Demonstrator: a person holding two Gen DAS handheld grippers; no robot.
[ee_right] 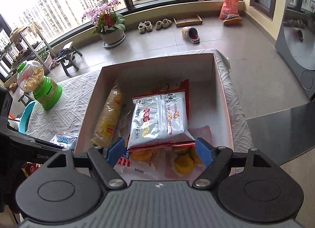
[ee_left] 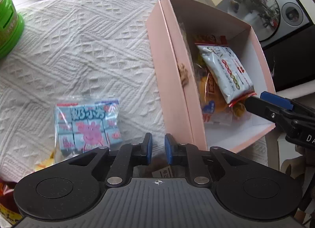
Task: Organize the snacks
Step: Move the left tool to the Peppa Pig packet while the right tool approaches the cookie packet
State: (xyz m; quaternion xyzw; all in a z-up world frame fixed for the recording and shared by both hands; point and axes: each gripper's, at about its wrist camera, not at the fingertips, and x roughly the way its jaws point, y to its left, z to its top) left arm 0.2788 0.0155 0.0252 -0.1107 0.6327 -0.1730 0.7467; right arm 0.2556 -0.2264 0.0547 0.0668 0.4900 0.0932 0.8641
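Mid-sort: the pink box (ee_right: 224, 98) at the desk's right edge already held several snacks, the white packet (ee_right: 159, 119) on top, a long yellow pack (ee_right: 108, 117) along its left wall. Right gripper (ee_right: 159, 150) hovered over the box's near end, jaws wide, the packet's sealed edge between the pads but not pinched, so probably just dropped or being nudged. Left gripper (ee_left: 158, 149) sat low over the white desk cloth (ee_left: 78, 50), jaws nearly shut on nothing visible; something brown lay under them, unclear. The blue cartoon-pig bag (ee_left: 88, 127) lay just left of it, still outside the box. Next move, I'd say: reopen left, shift over the bag, pinch, carry into the box's free far end.
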